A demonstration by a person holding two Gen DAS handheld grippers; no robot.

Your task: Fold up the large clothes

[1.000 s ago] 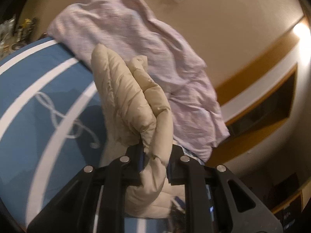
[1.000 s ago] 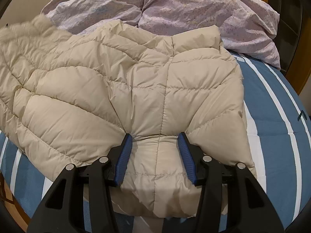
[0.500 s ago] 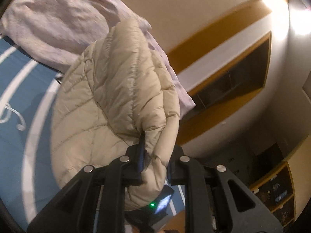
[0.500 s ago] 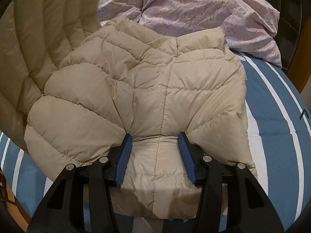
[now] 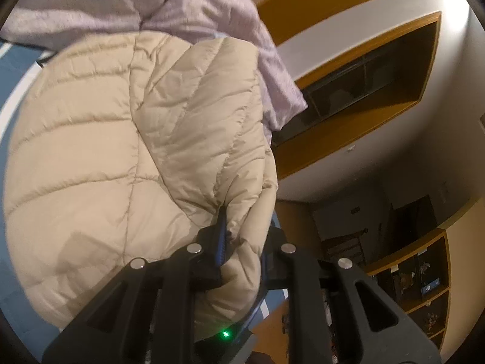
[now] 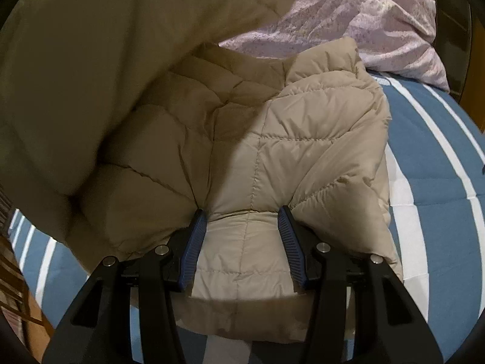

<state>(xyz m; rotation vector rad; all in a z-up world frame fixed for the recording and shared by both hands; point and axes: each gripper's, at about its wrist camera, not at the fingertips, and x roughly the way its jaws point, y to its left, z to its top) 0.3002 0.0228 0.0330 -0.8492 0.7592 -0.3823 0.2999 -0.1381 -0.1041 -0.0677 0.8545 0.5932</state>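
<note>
My left claw [image 5: 242, 242] is clamped tight on a bunched edge of the beige puffer jacket [image 5: 100, 157], its blue pads nearly together with the quilted fabric pinched between them. In the left wrist view the jacket fills the left and centre of the frame, the gripped flap rising in a fold up the middle. Behind it, at the top of the frame, lies the lilac duvet [image 5: 121, 3]; a wooden wall shelf [image 5: 372, 69] sits at the upper right.

My right claw [image 6: 242, 239] stands about half open, pressed down on the jacket's lower part, a band of quilting bulging between the pads. Whether they squeeze it I cannot tell. In this view the jacket spreads across the blue-and-white striped bed [image 6: 439, 166], and a blurred, shaded flap of it hangs over the upper left of the frame.
</note>
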